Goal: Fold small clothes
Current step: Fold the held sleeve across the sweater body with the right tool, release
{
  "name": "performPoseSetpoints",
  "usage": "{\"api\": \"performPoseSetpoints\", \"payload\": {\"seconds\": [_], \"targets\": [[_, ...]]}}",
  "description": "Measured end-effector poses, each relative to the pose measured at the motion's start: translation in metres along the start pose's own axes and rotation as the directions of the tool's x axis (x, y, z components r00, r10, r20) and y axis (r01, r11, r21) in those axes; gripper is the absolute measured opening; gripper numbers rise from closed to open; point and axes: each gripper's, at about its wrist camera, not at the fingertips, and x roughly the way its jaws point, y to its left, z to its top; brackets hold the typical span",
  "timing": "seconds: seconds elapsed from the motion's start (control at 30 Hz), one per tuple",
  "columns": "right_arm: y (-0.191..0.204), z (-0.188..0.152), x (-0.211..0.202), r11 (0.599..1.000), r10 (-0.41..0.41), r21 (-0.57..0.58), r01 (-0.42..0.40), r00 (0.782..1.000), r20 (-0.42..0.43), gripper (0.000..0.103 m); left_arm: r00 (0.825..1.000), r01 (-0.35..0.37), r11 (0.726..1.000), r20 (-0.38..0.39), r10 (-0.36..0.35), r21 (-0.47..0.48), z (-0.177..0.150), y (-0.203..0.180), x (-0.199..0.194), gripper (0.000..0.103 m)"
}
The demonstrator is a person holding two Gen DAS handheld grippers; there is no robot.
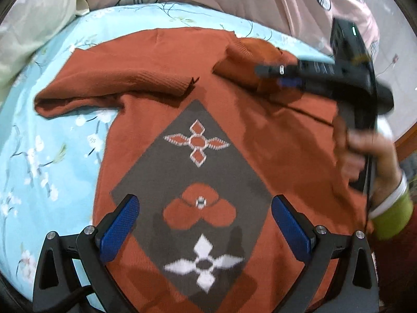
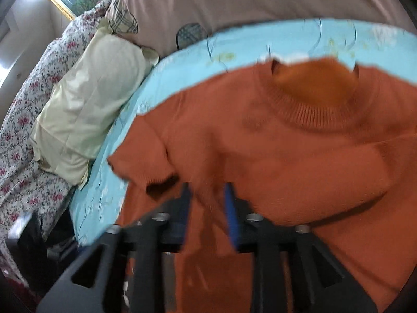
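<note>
An orange knit sweater (image 1: 260, 135) with a grey diamond panel (image 1: 208, 182) lies flat on a light blue floral sheet (image 1: 52, 156). Its left sleeve (image 1: 112, 91) is folded in across the chest, and the other sleeve (image 1: 247, 60) lies bunched near the shoulder. My left gripper (image 1: 206, 221) hovers over the diamond panel, open wide and empty. A hand (image 1: 365, 151) holds my right gripper (image 1: 268, 77) over the bunched sleeve. In the blurred right wrist view the right gripper (image 2: 208, 200) is narrowly open above the sweater (image 2: 286, 156), below the ribbed collar (image 2: 312, 120); no cloth is pinched.
A cream pillow (image 2: 91, 91) and a pink quilt with plaid patches (image 2: 234, 0) lie at the head of the bed. A flowered quilt (image 2: 26, 130) sits left of the pillow. The sheet's edge (image 2: 86, 221) drops off at lower left. A green cuff (image 1: 393, 214) shows at right.
</note>
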Motion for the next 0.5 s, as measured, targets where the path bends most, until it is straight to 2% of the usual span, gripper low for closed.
{"api": "performPoseSetpoints", "payload": {"seconds": [0.13,0.23,0.43,0.5], "targets": [[-0.006,-0.019,-0.020,1.000,0.024,0.018,-0.024,1.000,0.019,0.043,0.992,0.124,0.992,0.009,-0.124,-0.008,0.032,0.000,0.015,0.102],[-0.013,-0.031,-0.046,0.999,-0.016,0.041,0.014,0.998,0.055,0.043,0.978,0.210,0.978,-0.002,-0.210,0.017,0.062,-0.009,0.040,0.102],[-0.033,-0.059,-0.111,0.989,-0.105,0.119,0.087,0.983,0.151,0.045,0.976,0.206,0.978,-0.069,-0.204,0.019,0.130,-0.009,0.111,0.101],[-0.042,-0.070,-0.131,0.980,-0.148,0.159,0.119,0.972,0.182,0.047,0.978,0.203,0.978,-0.054,-0.200,0.056,0.146,-0.013,0.121,0.101]]}}
